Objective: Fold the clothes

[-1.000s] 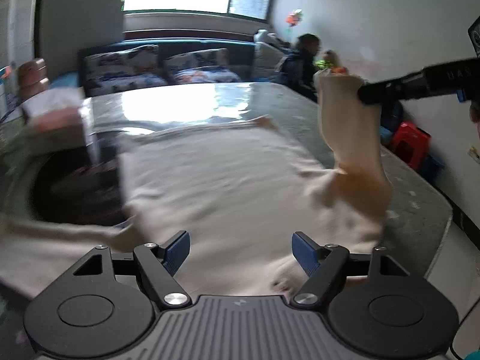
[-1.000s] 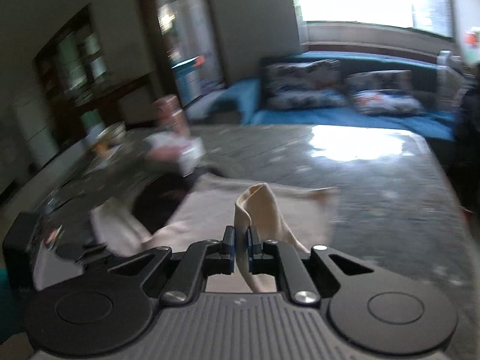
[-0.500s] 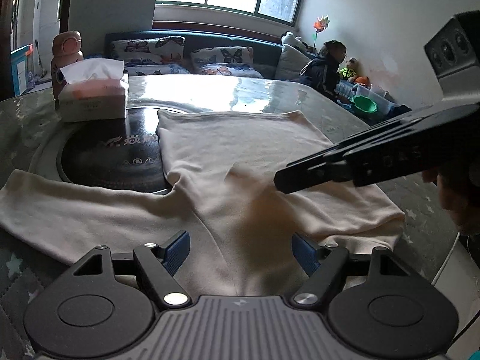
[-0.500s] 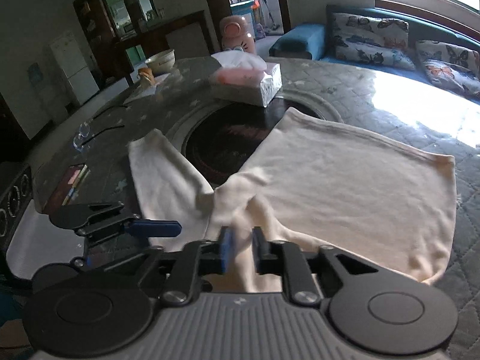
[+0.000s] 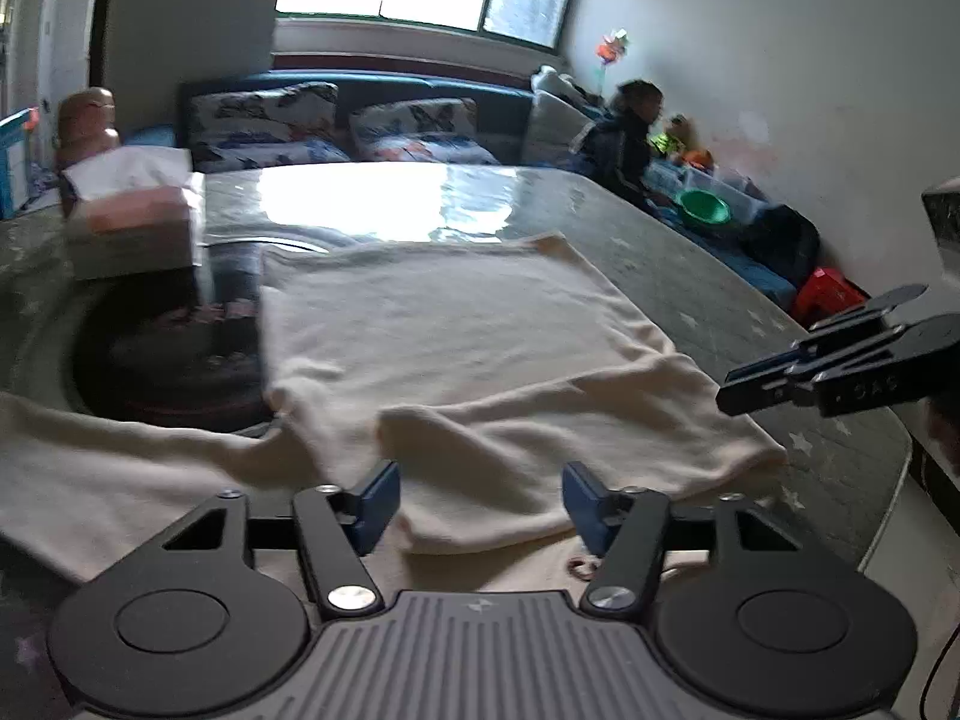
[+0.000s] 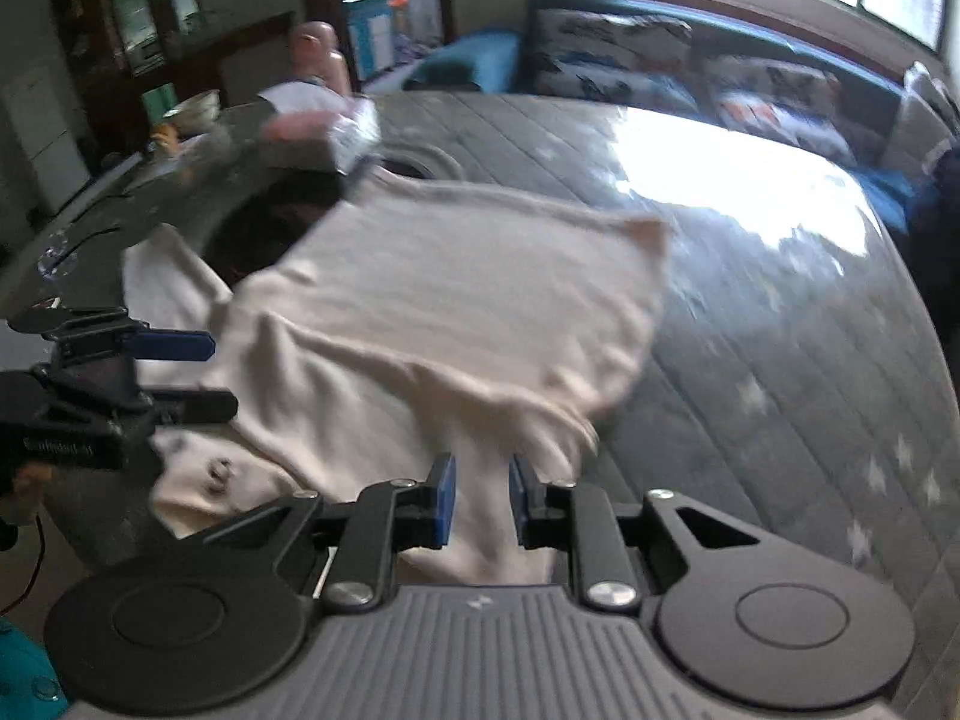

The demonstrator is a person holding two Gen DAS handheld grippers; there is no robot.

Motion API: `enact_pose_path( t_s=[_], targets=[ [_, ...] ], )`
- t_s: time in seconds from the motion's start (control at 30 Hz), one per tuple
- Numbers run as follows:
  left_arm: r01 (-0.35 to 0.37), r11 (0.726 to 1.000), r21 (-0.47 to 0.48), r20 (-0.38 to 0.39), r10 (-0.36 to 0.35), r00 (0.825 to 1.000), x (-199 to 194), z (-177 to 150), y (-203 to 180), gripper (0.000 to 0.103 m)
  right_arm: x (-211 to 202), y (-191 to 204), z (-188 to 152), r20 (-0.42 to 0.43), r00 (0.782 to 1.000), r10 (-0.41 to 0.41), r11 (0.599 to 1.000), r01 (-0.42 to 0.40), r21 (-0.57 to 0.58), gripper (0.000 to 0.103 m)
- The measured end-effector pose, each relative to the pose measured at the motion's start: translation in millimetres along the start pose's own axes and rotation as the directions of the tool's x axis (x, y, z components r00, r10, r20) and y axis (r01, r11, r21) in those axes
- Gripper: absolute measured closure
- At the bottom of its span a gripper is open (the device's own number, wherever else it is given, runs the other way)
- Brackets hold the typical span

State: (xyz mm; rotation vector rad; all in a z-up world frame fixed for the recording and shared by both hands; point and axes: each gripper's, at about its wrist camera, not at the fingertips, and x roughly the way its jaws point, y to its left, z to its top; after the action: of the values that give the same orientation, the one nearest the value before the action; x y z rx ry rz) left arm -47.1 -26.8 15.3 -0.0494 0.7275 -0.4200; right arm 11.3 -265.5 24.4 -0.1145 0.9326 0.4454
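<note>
The left gripper is nearest to the work. Its jaws are wide apart and hold nothing. The near edge of the cream shirt lies right under and just in front of them, where one sleeve has been folded over the body and makes a soft lump.

The right gripper is off to the right side of the shirt. Its jaws stand a little apart, and cloth shows in the gap between them (the picture is blurry, so I cannot tell if the cloth is just behind them or brushing them). They are not pinching it.

The other sleeve is the bit that counts next, I think. It sticks out flat to the left, across the bench, and its long way runs side to side from the shirt's body. It lies left of the left gripper's jaws and close to them, while the right gripper is well away on the far side. So the left gripper looks like the one to pick that sleeve up and bring it in over the body.

Farther back, the body of the shirt lies smooth, with its bottom hem pointing away. Beyond it a tissue box sits on the bench, and past that is a sofa.
</note>
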Motion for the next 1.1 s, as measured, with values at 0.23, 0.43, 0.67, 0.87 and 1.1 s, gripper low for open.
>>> enact_pose_path(
  t_s=[0.23,0.43,0.67,0.87,1.1],
  targets=[
    [-0.013,1.0,0.028,-0.032,0.014,0.999,13.9,-2.8,-2.7,0.06,10.1,-15.5,-18.9,-0.032,0.999,-0.001,1.0,0.001,0.016,0.085],
    [-0.038,0.999,0.005,-0.018,0.038,0.999,8.1,6.5,2.6,0.062,0.1,-14.2,0.3,0.029,1.0,-0.01,1.0,0.011,-0.02,0.084],
    [-0.036,0.999,0.011,-0.006,0.036,0.999,20.8,17.6,-5.5,0.062,22.9,-12.3,13.2,0.021,1.0,-0.01,1.0,0.01,-0.027,0.085],
    [-0.075,0.996,-0.039,-0.026,0.074,0.997,22.0,12.3,14.1,0.064,30.7,-11.8,14.9,0.0,1.0,-0.027,0.999,0.027,-0.036,0.085],
    [-0.101,0.994,-0.038,-0.027,0.1,0.995,9.5,4.2,22.3,0.066,29.5,-1.0,22.8,0.013,0.999,-0.039,0.997,0.04,-0.068,0.084]
  ],
)
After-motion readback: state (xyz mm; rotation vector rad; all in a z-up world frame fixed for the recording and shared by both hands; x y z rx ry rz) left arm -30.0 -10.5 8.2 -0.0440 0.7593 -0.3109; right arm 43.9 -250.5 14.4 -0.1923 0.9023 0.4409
